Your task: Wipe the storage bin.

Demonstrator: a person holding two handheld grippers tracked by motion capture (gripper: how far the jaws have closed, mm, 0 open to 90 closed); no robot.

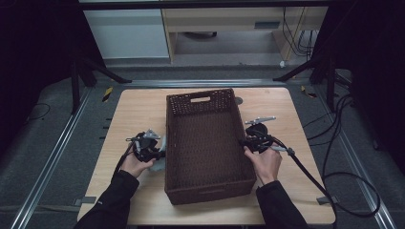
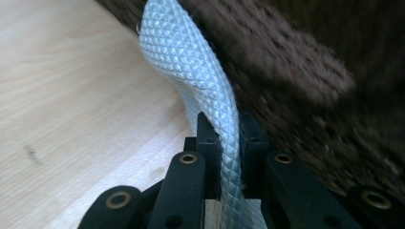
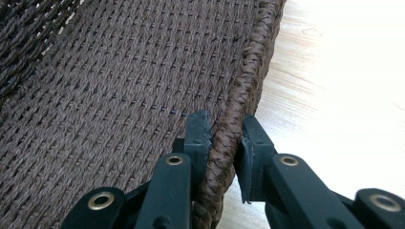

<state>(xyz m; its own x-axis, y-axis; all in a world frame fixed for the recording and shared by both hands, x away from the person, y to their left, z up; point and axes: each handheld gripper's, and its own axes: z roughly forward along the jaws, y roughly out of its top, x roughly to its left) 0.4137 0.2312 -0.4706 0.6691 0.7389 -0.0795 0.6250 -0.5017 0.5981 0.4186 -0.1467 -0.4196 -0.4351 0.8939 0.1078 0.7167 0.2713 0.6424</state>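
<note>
A dark brown woven basket [image 1: 200, 101] stands in the middle of the wooden table [image 1: 136, 109]. My left gripper [image 1: 160, 152] is at the outside of its left wall, shut on a pale diamond-textured cloth [image 1: 161, 143]. In the left gripper view the cloth [image 2: 191, 57] rises from between the jaws of the left gripper [image 2: 227, 138] and leans against the basket wall [image 2: 296, 71]. My right gripper [image 1: 242, 141] is at the basket's right side. Seen from the right gripper [image 3: 224, 138], the jaws are pinched on the braided rim [image 3: 253, 62], one inside and one outside the basket.
The basket's far wall has a handle cut-out [image 1: 199, 99]. Bare tabletop lies left and right of the basket. A black cable [image 1: 310, 176] trails from the right gripper across the table's right front. Dark tripod legs [image 1: 296, 71] stand beyond the far edge.
</note>
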